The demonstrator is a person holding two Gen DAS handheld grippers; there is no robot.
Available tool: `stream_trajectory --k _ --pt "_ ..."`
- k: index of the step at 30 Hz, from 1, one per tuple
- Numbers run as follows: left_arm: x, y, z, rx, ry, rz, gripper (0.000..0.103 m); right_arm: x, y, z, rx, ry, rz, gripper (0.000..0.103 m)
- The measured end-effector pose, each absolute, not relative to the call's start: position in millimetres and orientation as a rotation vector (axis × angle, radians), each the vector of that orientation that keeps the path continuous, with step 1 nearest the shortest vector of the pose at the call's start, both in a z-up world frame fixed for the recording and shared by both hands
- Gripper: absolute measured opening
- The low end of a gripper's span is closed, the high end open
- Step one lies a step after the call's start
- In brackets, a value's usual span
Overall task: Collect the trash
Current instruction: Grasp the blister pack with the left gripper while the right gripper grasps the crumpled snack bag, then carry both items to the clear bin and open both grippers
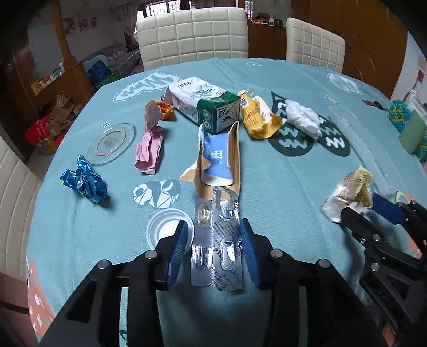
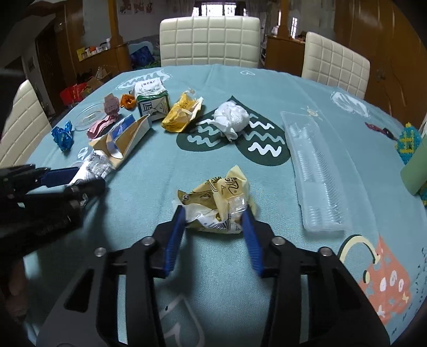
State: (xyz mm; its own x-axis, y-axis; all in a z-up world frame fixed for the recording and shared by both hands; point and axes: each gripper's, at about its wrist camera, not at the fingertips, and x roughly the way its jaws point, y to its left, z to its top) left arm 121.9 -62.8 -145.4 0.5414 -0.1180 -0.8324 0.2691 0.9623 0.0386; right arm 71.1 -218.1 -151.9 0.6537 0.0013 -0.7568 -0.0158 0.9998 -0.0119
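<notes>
Both grippers I hold spread: left gripper (image 1: pixel 213 227) straddles one blister pack (image 1: pixel 217 245) on the table (image 1: pixel 267 173), right gripper (image 2: pixel 213 213) flanks one cream wrapper (image 2: pixel 216 205), neither pinched that I can tell. Beyond I count one carton (image 1: pixel 205 105), one torn box (image 1: pixel 217 157), one tissue wad (image 2: pixel 230 117), one blue foil (image 1: pixel 84 182), two chairs across.

Cream quilted chairs (image 2: pixel 209 40) around teal-clothed table (image 2: pixel 267 88); wooden cabinets (image 1: pixel 267 40); barred window (image 1: pixel 160 9) behind.
</notes>
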Motion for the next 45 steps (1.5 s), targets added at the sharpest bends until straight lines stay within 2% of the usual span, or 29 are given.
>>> stream_trajectory --k 4,18,33,45 --pt "110.2 -59.9 -129.7 0.150 0.925 -0.263 0.033 65.4 -219.0 -144.3 -0.007 0.848 0.010 0.037" --pt "60.2 -31.8 -90.6 0.135 0.813 -0.252 0.033 29.3 -179.1 -103.9 -0.043 0.774 0.083 0.037" --pt "20.1 52.4 -68.3 0.071 0.706 -0.126 0.033 10.5 -90.7 -72.2 -0.156 0.697 0.208 0.037" --pt "17.4 126.4 -67.2 0.019 0.678 -0.001 0.033 27.3 -7.6 -72.3 -0.259 0.694 0.348 0.037"
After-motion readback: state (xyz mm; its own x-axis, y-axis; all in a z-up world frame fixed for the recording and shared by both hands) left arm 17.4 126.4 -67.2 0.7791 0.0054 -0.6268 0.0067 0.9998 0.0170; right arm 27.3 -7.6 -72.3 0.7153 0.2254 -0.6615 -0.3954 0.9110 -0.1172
